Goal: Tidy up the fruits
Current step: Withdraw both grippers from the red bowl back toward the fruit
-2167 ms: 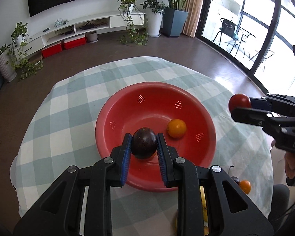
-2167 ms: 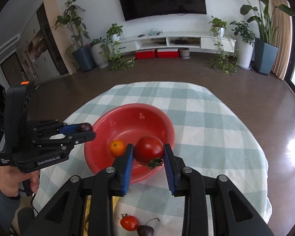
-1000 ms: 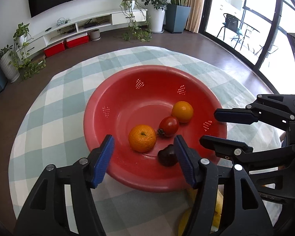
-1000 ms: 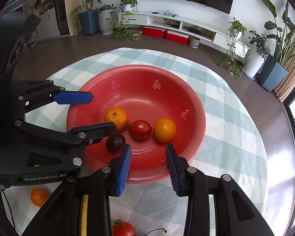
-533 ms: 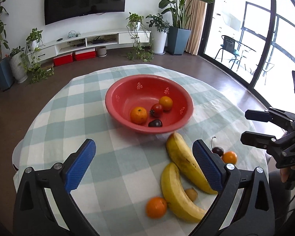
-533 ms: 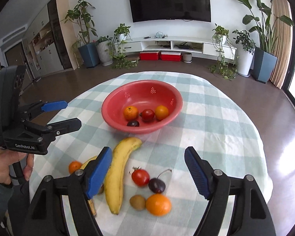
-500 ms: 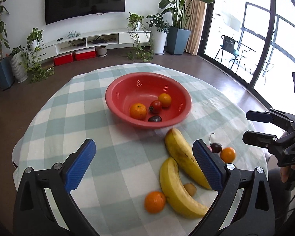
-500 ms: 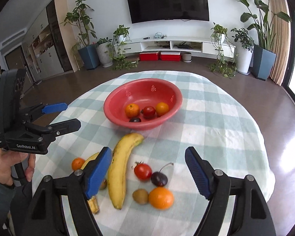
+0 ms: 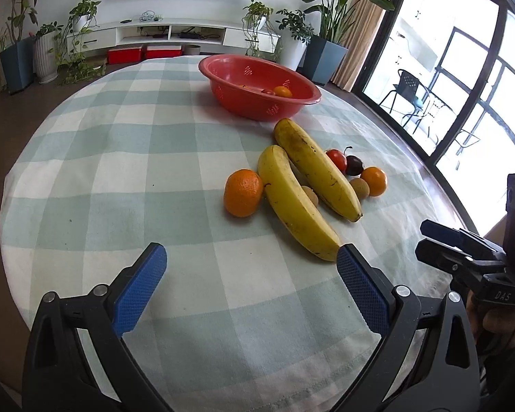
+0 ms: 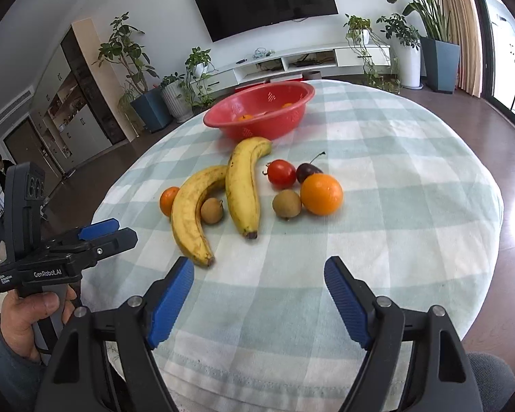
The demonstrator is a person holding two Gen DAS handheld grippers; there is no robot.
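Left wrist view: the left gripper (image 9: 251, 267) gapes empty; the nearer banana (image 9: 293, 202) lies at one o'clock, long axis running toward the red basin (image 9: 257, 86).

Right wrist view: the right gripper (image 10: 258, 276) stands apart, empty; the orange (image 10: 321, 189) sits at one o'clock, nearer this hand.

Two low wrist views from the near table (image 9: 86, 171) edge, angled downward, sharing fruit and red bowl (image 10: 257, 110).

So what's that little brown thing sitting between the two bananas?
A small round brown fruit, perhaps a longan, wedged between the curved banana and the straighter banana; clearest in the right wrist view.
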